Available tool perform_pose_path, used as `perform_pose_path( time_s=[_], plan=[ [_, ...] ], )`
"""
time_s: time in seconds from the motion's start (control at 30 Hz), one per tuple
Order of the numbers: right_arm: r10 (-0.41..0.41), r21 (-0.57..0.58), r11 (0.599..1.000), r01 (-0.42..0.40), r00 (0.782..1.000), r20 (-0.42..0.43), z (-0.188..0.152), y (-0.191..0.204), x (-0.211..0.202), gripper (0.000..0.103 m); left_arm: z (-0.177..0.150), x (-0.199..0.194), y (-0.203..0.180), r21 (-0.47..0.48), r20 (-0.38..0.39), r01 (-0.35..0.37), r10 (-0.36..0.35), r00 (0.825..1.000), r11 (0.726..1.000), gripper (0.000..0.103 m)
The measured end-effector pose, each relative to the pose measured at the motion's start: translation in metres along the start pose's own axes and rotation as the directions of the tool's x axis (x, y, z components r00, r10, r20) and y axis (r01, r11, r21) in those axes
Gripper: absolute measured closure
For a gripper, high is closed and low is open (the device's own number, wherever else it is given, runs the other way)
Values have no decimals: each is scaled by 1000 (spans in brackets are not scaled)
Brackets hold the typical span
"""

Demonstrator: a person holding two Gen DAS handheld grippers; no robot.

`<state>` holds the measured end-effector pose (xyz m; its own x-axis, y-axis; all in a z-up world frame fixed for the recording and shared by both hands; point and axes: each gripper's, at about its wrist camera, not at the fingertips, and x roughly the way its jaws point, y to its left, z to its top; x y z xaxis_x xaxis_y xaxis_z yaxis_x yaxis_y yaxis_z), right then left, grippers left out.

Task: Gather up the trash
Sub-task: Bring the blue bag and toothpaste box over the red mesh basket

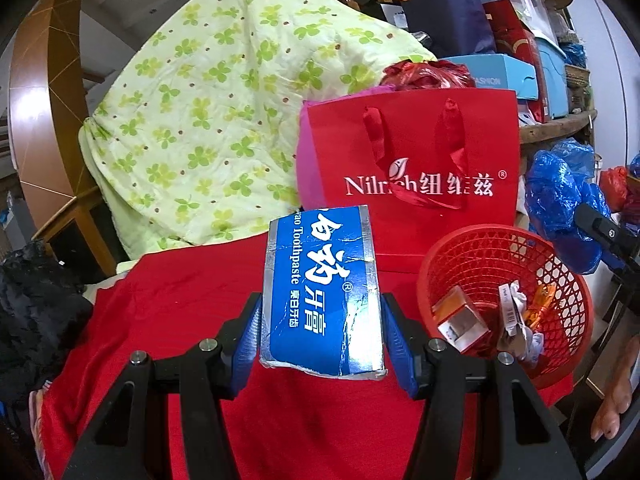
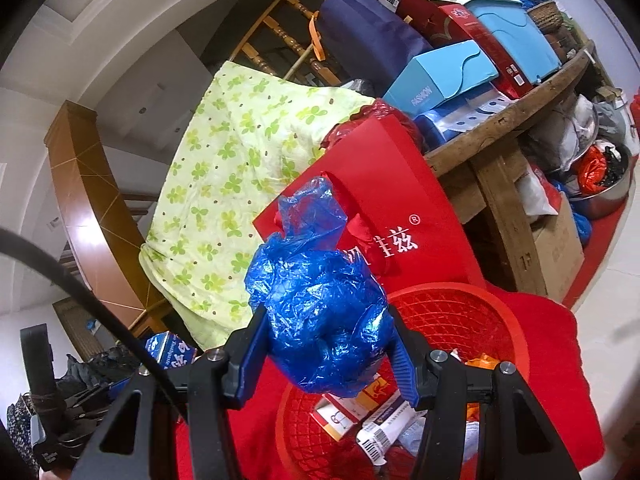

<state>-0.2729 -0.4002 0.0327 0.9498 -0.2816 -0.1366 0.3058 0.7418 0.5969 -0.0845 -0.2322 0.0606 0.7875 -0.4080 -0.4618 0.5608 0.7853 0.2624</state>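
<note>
My left gripper [image 1: 320,332] is shut on a blue toothpaste box [image 1: 320,292] and holds it above the red cloth [image 1: 192,300], left of the red mesh basket [image 1: 508,276]. The basket holds several small cartons and wrappers. My right gripper [image 2: 326,344] is shut on a crumpled blue plastic bag [image 2: 320,312], held over the basket's [image 2: 460,312] rim. The bag also shows at the right edge of the left wrist view [image 1: 560,208], and the toothpaste box at the left of the right wrist view [image 2: 170,350].
A red paper gift bag [image 1: 408,172] stands behind the basket. A green clover-print quilt [image 1: 208,112] is draped over a wooden railing at left. A wooden table [image 2: 500,116] piled with boxes and bags is at the right.
</note>
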Motion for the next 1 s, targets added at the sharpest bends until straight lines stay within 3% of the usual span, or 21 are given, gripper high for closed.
perform_pose_path(
  time_s=[1.0],
  plan=[
    [-60, 97, 993, 61, 998, -13, 7, -34, -6, 44, 1, 21, -52, 53, -16, 112, -111, 994, 992, 44]
  ],
)
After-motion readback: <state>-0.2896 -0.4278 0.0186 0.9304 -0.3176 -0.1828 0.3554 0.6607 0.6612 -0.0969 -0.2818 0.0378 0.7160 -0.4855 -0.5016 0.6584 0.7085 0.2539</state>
